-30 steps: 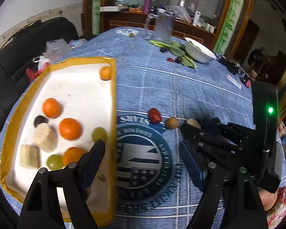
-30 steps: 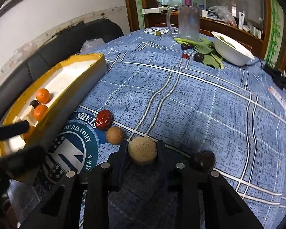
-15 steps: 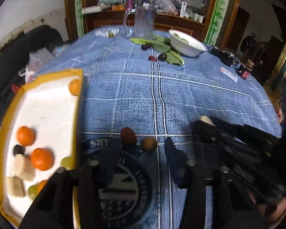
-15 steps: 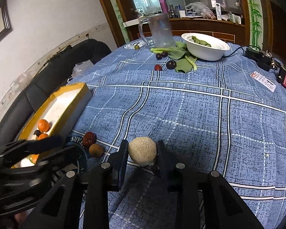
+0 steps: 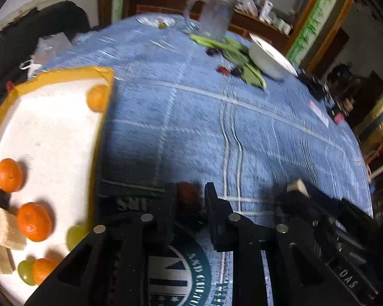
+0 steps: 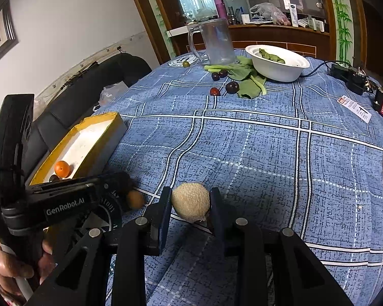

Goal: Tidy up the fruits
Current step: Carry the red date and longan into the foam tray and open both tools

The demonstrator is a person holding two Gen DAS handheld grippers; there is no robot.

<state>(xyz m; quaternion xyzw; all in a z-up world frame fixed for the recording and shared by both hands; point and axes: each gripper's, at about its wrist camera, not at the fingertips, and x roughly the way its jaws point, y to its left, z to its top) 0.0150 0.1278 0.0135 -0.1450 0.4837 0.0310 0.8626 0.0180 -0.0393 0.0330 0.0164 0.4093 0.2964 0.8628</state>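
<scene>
While the right gripper (image 6: 190, 205) clamped a rough tan round fruit (image 6: 190, 201), the left gripper's (image 5: 190, 199) jaws pinched a dark red date (image 5: 187, 196), next needing a lift toward the yellow-rimmed white tray (image 5: 103, 72).

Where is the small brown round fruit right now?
In the right wrist view, the small brown round fruit lies on the blue tablecloth at lower left, just past the left tool's tip, left of the rough tan fruit held in the right tool.
</scene>
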